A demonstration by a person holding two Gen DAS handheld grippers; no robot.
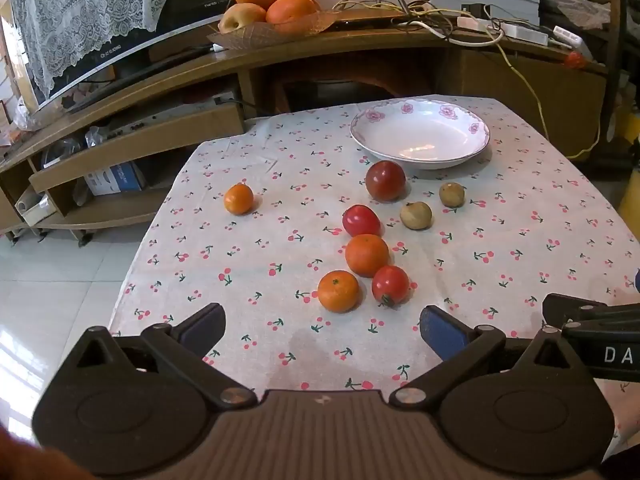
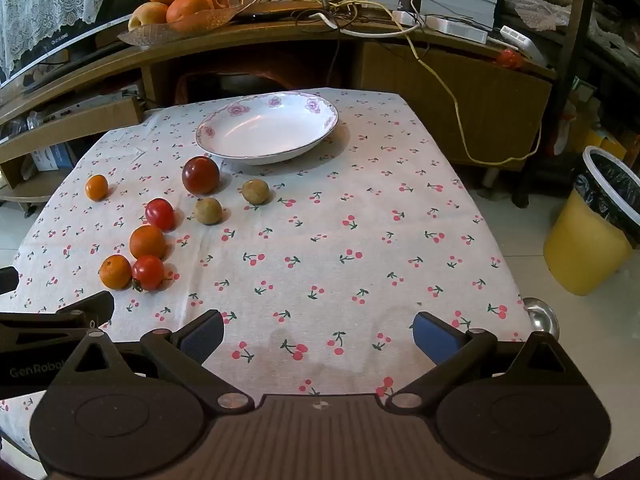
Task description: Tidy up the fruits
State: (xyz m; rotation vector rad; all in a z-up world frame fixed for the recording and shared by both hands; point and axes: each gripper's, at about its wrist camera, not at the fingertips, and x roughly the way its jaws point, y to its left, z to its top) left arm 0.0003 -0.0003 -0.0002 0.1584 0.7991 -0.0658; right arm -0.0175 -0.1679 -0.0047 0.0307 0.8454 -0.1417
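Note:
A white floral plate (image 1: 420,148) (image 2: 266,142) stands empty at the far side of the cherry-print table. Before it lie three red tomatoes (image 1: 385,180) (image 2: 200,175), three small oranges (image 1: 338,291) (image 2: 115,271) and two brown longans (image 1: 416,215) (image 2: 208,211), all loose on the cloth. My left gripper (image 1: 320,330) is open and empty, just short of the nearest orange and tomato (image 1: 390,285). My right gripper (image 2: 318,334) is open and empty over bare cloth, to the right of the fruits.
A wooden TV stand behind the table carries a tray of large oranges (image 1: 276,28) (image 2: 180,20) and tangled cables (image 2: 360,20). A yellow bin (image 2: 592,236) stands on the floor at the right. A metal bowl (image 2: 542,318) peeks past the table's right edge.

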